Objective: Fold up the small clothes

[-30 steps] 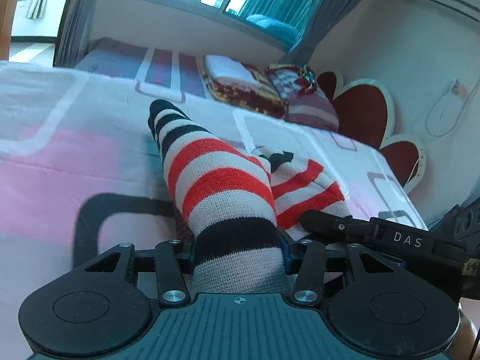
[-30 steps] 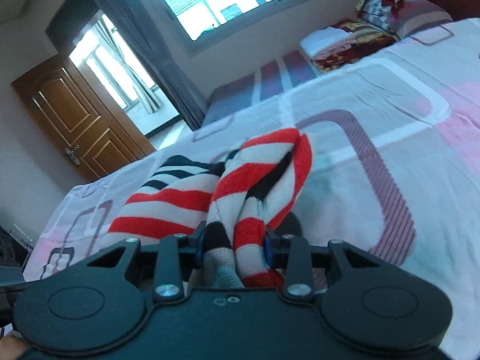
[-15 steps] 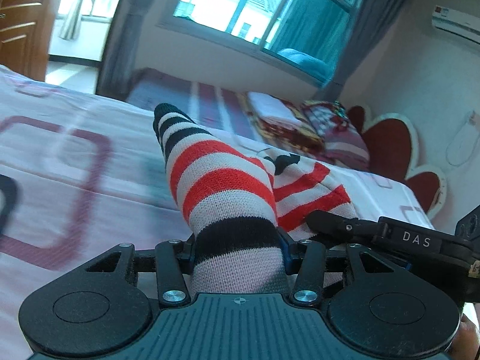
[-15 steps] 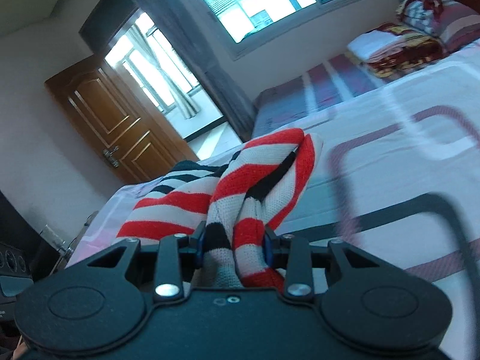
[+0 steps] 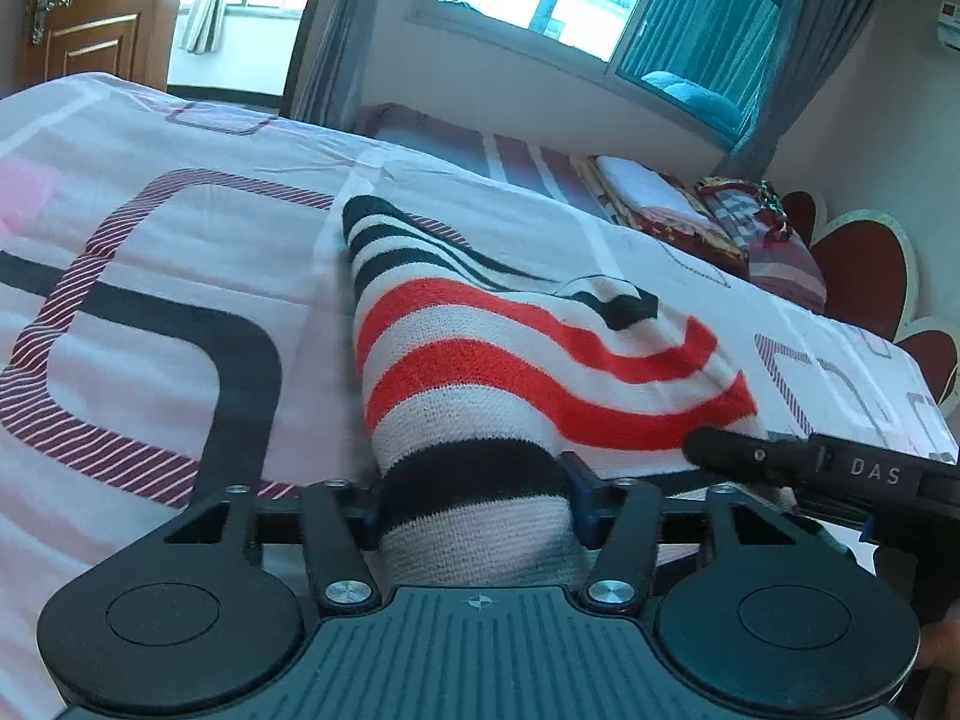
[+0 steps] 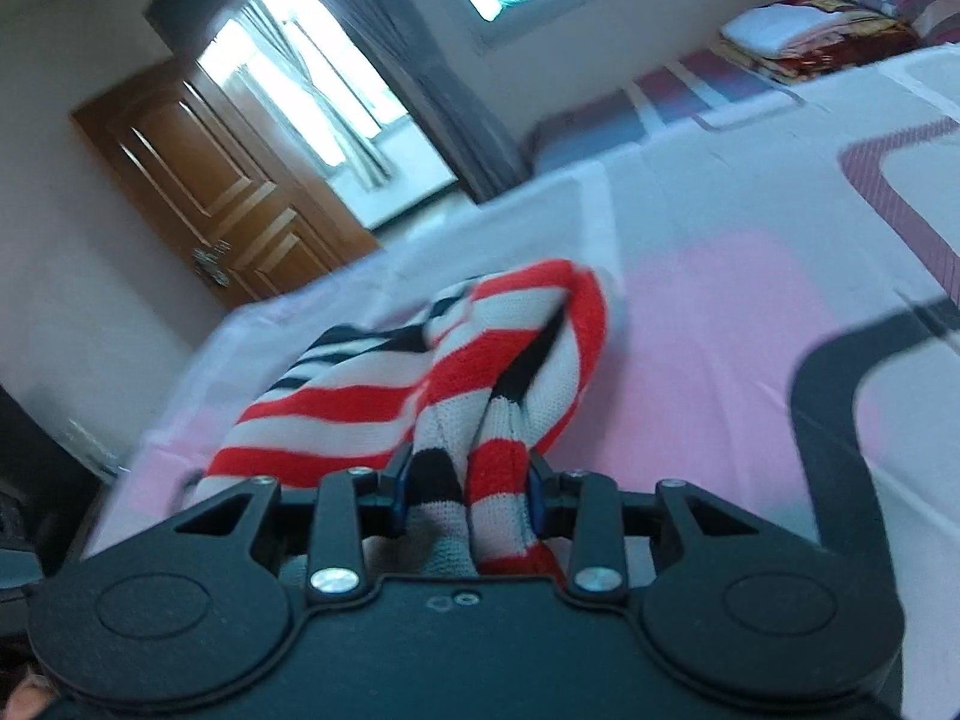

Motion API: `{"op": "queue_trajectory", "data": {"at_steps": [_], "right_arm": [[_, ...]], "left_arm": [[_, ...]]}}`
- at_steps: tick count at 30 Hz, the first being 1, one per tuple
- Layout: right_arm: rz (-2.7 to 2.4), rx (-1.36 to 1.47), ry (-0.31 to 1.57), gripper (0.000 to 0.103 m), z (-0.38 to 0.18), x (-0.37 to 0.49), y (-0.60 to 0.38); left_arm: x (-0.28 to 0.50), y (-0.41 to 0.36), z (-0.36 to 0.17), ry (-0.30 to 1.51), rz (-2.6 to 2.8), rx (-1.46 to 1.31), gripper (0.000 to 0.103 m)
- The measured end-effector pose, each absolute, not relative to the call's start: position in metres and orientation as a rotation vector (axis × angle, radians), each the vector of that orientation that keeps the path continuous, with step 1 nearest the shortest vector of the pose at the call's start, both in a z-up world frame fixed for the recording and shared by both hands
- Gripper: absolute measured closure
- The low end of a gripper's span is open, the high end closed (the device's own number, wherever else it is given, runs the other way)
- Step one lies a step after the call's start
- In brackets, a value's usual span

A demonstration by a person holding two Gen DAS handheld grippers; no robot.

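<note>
Knitted in red, white and black stripes, the sock (image 5: 480,372) is clamped at one end by the left claw (image 5: 474,504), whose jaws are pressed against a black band of the fabric. Its other, bunched end is pinched between the jaws of the right claw (image 6: 468,498), so the sock (image 6: 420,378) is held by both at once, low over the bed (image 5: 150,312). In the left wrist view the right claw (image 5: 840,474) is seen just beside the sock's red-striped edge. Compared with a second ago, the sock is spread wider between the two claws and is laid lower toward the patterned bedsheet, where before it was drawn up into a steeper ridge. Both views have been swung round: the wooden door (image 5: 84,6) is now brought into the left view, and a pink patch of sheet (image 6: 720,324) now lies beyond the sock in the right view, which is blurred.
</note>
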State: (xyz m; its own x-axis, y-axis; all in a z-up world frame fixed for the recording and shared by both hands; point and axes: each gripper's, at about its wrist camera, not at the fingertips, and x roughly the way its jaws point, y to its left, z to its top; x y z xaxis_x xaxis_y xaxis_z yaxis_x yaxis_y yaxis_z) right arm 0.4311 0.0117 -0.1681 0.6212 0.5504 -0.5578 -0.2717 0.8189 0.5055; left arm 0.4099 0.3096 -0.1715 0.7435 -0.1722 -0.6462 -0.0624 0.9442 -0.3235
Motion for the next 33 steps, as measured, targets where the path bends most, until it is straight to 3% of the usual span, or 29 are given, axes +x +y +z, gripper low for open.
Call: {"op": "queue_trajectory", "data": {"at_steps": [5, 13, 19, 27, 33], "right_arm": [[0.44, 0.297, 0.777, 0.062, -0.167, 0.42, 0.012], [0.478, 0.048, 0.627, 0.066, -0.11, 0.363, 0.038], [0.45, -0.2, 0.692, 0.071, -0.145, 0.342, 0.071], [0.4, -0.1, 0.724, 0.071, -0.16, 0.34, 0.058], [0.35, -0.006, 0.722, 0.063, -0.142, 0.329, 0.057]], "left_arm": [[0.388, 0.303, -0.154, 0.7, -0.003, -0.324, 0.044], [0.343, 0.283, -0.144, 0.662, -0.01, -0.18, 0.044], [0.346, 0.281, -0.163, 0.716, 0.006, -0.176, 0.037], [0.337, 0.276, -0.154, 0.759, 0.022, -0.177, 0.036], [0.318, 0.267, -0.141, 0.742, 0.013, -0.182, 0.033]]}}
